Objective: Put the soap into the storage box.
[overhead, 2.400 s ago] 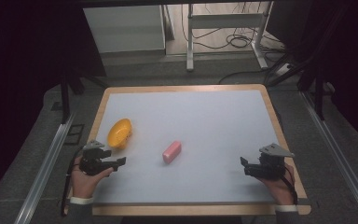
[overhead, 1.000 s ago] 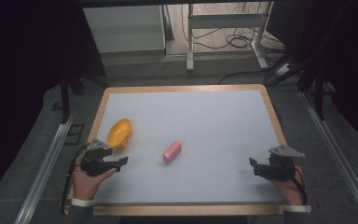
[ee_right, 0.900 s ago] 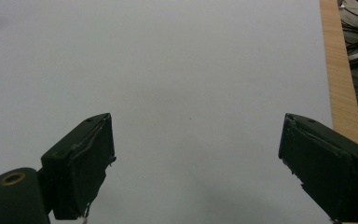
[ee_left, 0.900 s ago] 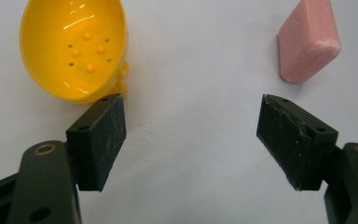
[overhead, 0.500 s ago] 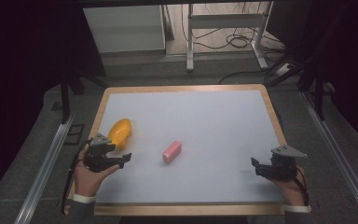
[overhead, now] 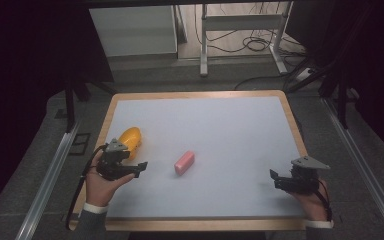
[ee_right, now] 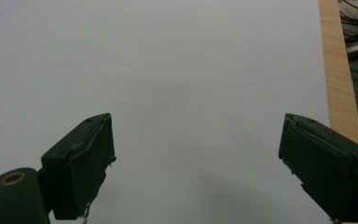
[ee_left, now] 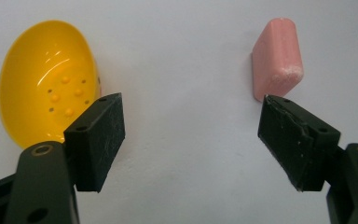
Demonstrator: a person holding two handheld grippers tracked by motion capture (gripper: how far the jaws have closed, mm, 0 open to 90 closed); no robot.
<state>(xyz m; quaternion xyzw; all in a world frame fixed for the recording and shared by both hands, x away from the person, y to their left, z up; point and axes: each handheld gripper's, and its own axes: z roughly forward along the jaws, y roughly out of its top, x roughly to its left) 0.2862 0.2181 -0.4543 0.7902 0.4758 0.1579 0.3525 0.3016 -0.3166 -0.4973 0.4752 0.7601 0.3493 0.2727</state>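
Tabletop [overhead: 220, 125], pale and framed by a light wooden rim, is being seen from the high view, with everything on it gathered toward the near half. Along its left edge a yellow soap dish [overhead: 130, 139] is being shown lying on the surface, and in the left gripper view [ee_left: 46, 79] its hollow, dotted with small bumps, is being presented open to the camera. Just in front of that dish, the left gripper [overhead: 141, 166] is being held by a hand [overhead: 102, 182] low over the table, its jaws being kept spread wide with nothing between them. In its own view [ee_left: 191, 140] the left jaw is being seen in front of the dish and the right jaw just short of the near end of the pink soap bar [ee_left: 276, 58]. Near the right edge, well apart from all this, the right gripper [overhead: 274, 179] is being held over bare tabletop, its jaws [ee_right: 193, 172] likewise being kept wide apart and empty. Between dish and table centre, the soap bar [overhead: 184, 162] is being shown lying flat, apart from the dish and touched by neither gripper.
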